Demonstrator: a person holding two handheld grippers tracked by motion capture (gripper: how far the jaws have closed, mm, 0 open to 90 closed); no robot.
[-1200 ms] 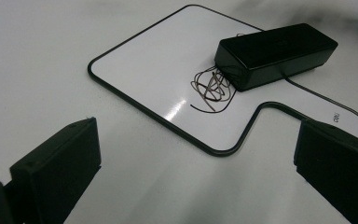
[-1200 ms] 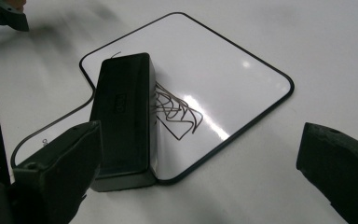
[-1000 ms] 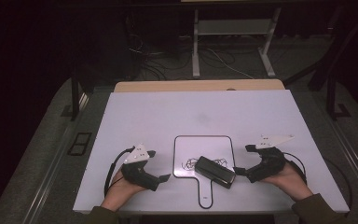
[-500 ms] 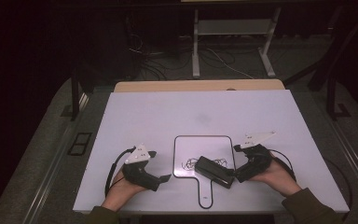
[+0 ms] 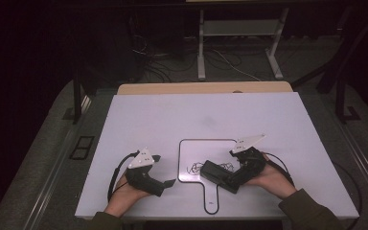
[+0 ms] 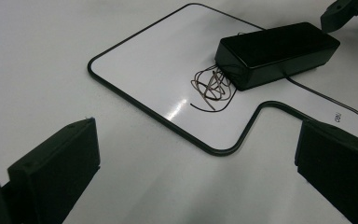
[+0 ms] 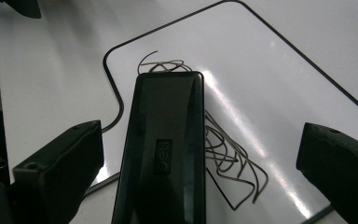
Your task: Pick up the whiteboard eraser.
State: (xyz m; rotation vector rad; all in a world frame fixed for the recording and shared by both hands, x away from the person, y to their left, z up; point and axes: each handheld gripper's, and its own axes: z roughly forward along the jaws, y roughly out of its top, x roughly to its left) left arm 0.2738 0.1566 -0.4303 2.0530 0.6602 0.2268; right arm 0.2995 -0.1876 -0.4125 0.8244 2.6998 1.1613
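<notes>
A small white board [image 5: 206, 148] with a black rim and a handle lies flat near the table's front edge. On it rests a black oblong block [image 5: 216, 174] with a faint logo [image 7: 162, 156], beside a dark scribble [image 5: 194, 168] drawn on the board [image 6: 154, 79]. My right gripper [image 5: 229, 172] is open, its jaws standing wide on either side of the block [image 7: 168, 140] without touching it. More scribble [image 7: 228, 158] shows beside the block. My left gripper [image 5: 165, 170] rests open on the table left of the board, nothing between its jaws, facing the block [image 6: 275, 51] and the scribble [image 6: 212, 86].
The white table [image 5: 172, 120] has bare room behind and to both sides of the board. A wooden edge [image 5: 206, 87] runs along the table's far side. Beyond it stand a metal frame [image 5: 239, 43] and floor cables. Gripper cables trail by each hand.
My right gripper has moved left toward the board, so its open jaws now straddle the black block. The left gripper and the block have stayed where they were.
</notes>
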